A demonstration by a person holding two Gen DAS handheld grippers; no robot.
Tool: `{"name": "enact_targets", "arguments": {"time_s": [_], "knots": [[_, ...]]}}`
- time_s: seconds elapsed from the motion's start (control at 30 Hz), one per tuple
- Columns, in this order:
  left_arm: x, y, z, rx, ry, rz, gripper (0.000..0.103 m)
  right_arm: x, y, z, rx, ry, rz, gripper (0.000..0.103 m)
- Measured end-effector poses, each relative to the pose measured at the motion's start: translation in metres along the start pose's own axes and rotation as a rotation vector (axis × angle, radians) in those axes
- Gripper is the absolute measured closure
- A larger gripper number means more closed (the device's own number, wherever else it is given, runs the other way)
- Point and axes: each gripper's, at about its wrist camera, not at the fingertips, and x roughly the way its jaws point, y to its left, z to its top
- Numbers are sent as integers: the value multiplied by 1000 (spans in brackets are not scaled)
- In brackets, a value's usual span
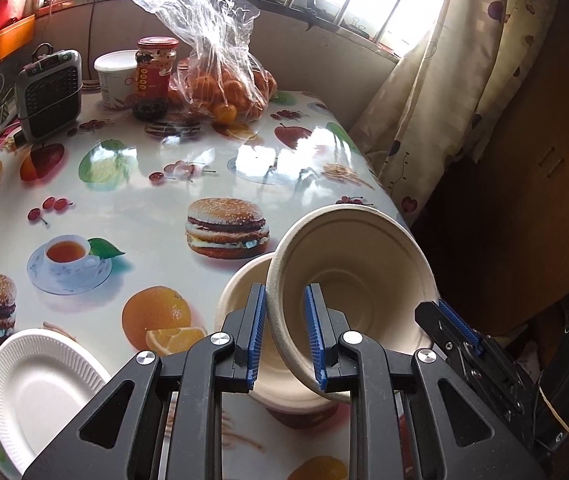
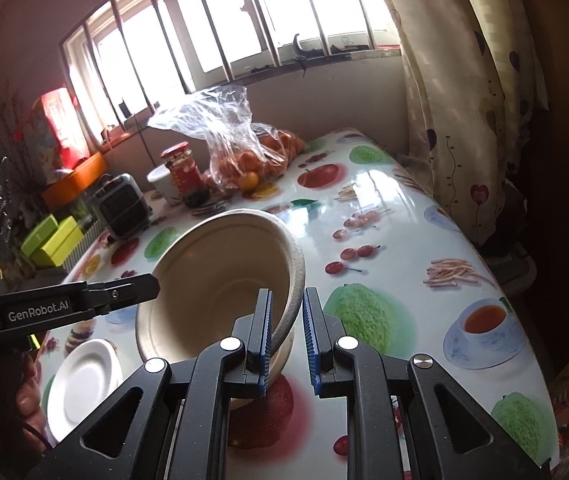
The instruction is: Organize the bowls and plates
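A glossy fruit-print table (image 1: 144, 200) sits under a barred window. Two beige pulp bowls are here: the tilted bowl (image 1: 356, 276) leans on edge, mouth toward the left camera, over the lower bowl (image 1: 240, 284) standing on the table. The left gripper (image 1: 284, 328) straddles the tilted bowl's rim, jaws narrow (contact unclear). The right gripper (image 2: 286, 330) pinches the opposite rim. One white plate (image 1: 40, 384) lies left of the left jaws.

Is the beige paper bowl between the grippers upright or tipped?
Tipped. The beige paper bowl leans with its opening facing sideways toward the cameras, its rim between the left hand-held gripper's fingers, above a second beige bowl on the table.
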Motion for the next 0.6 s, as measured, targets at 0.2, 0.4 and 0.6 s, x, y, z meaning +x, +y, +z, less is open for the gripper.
{"name": "enact_targets", "arguments": {"time_s": [0.2,0.4,0.6], "knots": [[-3,12,-7,-15,6,10,82,6,9,-9,-3,26,8,88],[1,21,-12,-36,20,16,82,13,15,-16,-13,48,6,88],[12,24,-16,-39,51,30,82,21,14,-20,-11,70,-5,88]]}}
